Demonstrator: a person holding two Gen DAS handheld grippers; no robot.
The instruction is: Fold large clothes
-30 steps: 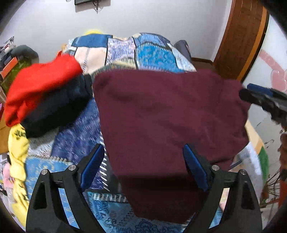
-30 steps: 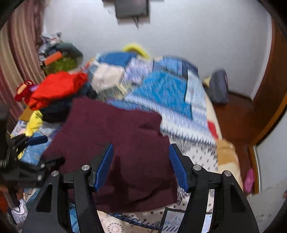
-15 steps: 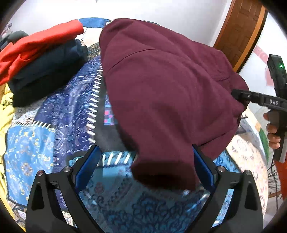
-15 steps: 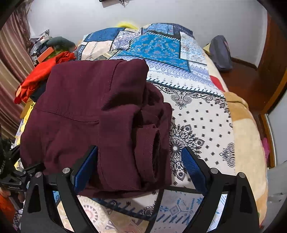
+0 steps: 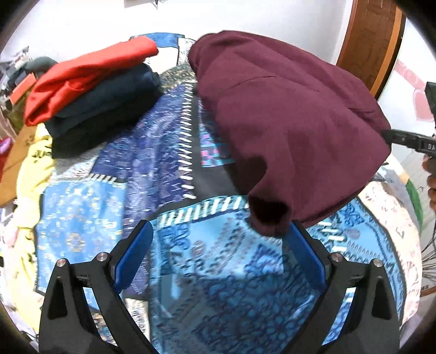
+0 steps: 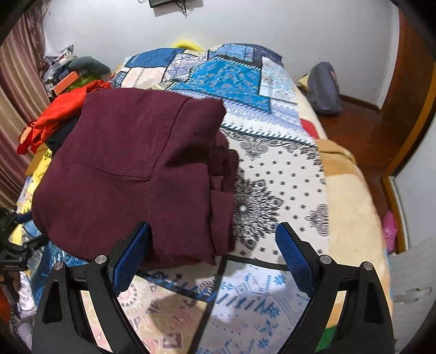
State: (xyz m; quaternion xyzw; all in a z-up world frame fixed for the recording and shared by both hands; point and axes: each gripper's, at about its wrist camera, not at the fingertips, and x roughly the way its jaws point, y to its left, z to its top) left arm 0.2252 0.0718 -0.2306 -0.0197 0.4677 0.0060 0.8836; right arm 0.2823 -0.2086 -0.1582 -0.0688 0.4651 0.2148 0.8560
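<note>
Both hand-held grippers (image 5: 218, 253) (image 6: 214, 253) wide, empty, beside folded maroon garment (image 6: 130, 168) on bedspread (image 6: 272, 190).

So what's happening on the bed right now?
Left gripper and right gripper open, empty. Maroon garment folded on the bedspread. Nothing blocking.

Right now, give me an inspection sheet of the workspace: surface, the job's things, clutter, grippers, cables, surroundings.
Surface: patchwork bedspread, blue and cream, covering the bed.
Job's things: maroon garment lies folded on the bedspread, a cuff sticking out at its near edge; red garment on top of dark navy garment in a folded stack beside it.
Clutter: yellow clothing at the bed's edge; grey bag on the floor.
Grippers: left hand-held gripper open, empty; right hand-held gripper open, garment's near edge between its fingers, not gripped.
Cables: cord under wall device.
Surroundings: white wall, wooden door, striped curtain.
</note>
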